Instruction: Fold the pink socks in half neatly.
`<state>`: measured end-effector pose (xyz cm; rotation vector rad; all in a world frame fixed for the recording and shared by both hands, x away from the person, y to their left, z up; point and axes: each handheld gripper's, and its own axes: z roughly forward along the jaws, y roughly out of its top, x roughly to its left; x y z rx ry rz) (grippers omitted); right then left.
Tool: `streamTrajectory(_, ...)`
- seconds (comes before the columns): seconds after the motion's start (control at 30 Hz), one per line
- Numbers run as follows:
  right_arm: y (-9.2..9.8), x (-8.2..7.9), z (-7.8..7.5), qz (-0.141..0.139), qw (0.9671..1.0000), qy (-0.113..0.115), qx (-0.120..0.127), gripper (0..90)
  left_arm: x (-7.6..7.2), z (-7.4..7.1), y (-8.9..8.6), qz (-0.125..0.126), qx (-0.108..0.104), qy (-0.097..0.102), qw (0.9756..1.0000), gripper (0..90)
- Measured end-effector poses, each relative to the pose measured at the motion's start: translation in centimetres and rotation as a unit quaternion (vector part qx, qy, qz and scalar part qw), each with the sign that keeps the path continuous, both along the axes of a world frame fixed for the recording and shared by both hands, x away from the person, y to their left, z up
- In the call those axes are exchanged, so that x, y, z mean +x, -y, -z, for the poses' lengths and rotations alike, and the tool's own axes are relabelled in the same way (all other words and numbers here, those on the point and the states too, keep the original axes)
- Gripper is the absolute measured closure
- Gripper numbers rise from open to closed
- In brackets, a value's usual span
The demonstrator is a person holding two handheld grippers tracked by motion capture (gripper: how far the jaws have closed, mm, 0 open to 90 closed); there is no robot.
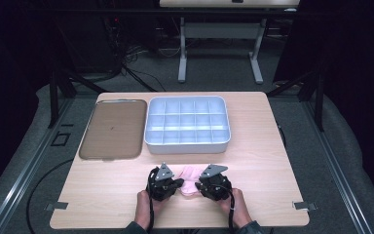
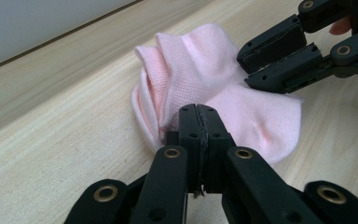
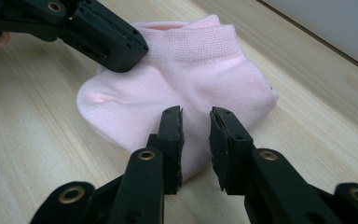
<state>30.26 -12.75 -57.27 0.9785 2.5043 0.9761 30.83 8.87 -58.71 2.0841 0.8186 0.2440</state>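
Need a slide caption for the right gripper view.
Right tool, jaws slightly apart, over a folded pink sock on the wooden table; left tool at the sock's far edge.

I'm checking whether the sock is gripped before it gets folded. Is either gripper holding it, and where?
The left gripper looks shut on the pink sock's edge fold; the right gripper is open over it, holding nothing.

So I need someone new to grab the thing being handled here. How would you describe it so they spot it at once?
Start at the white divided tray in the middle of the wooden table, then come towards the near edge. Between the two black grippers lies a pink sock, folded over. It is the one soft, pink thing on the table.
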Motion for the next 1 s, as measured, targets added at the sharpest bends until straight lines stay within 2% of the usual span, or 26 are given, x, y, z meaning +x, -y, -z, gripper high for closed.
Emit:
streamTrajectory(0.07,0.1,0.0,0.0,0.002,1.0000,0.001,0.003,72.5,0.0,0.0,0.0,0.001,0.001,0.001,1.0000,89.4)
streamTrajectory(0.17,0.8,-0.1,-0.1,0.011,0.9994,-0.006,0.034,66.6,-0.1,-0.2,0.0,-0.001,0.003,0.002,1.0000,89.3)
streamTrajectory(0.2,1.3,-0.1,-0.3,0.018,0.9984,-0.009,0.052,66.6,-0.1,-0.4,-0.1,-0.001,0.003,0.008,1.0000,89.2)
streamTrajectory(0.27,2.3,-0.2,-0.6,0.038,0.9953,-0.016,0.087,64.8,-0.4,-1.2,-0.6,-0.003,-0.019,0.021,0.9996,88.6)
streamTrajectory(0.33,3.0,-0.2,-0.9,0.060,0.9932,-0.029,0.095,63.3,-0.4,-1.9,-0.7,-0.008,-0.030,0.030,0.9991,88.3)
streamTrajectory(0.4,3.3,-0.2,-0.8,0.075,0.9906,-0.042,0.106,61.3,-0.2,-2.5,-0.7,-0.004,-0.027,0.036,0.9990,88.2)
streamTrajectory(0.47,3.3,-0.1,-0.7,0.086,0.9893,-0.051,0.107,59.3,0.1,-2.7,-0.4,0.004,-0.012,0.038,0.9992,87.9)
streamTrajectory(0.53,3.2,0.0,-0.5,0.091,0.9886,-0.058,0.105,56.7,0.4,-2.4,-0.1,0.013,-0.007,0.034,0.9993,87.8)
streamTrajectory(0.6,3.0,0.1,-0.4,0.099,0.9884,-0.064,0.096,56.4,0.6,-1.9,0.4,0.017,0.021,0.032,0.9991,87.9)
streamTrajectory(0.67,2.8,0.2,-0.2,0.097,0.9879,-0.069,0.098,56.7,0.7,-1.4,0.5,0.018,0.035,0.031,0.9987,88.1)
streamTrajectory(0.8,2.2,0.4,0.1,0.091,0.9897,-0.075,0.082,58.9,0.6,-0.8,0.4,0.016,0.037,0.032,0.9987,88.6)
streamTrajectory(0.93,1.9,0.5,0.3,0.092,0.9890,-0.083,0.082,63.0,0.6,-0.5,0.3,0.018,0.029,0.028,0.9990,89.3)
streamTrajectory(1.0,1.9,0.5,0.4,0.090,0.9888,-0.083,0.085,72.6,0.5,-0.4,0.3,0.019,0.028,0.033,0.9989,89.4)
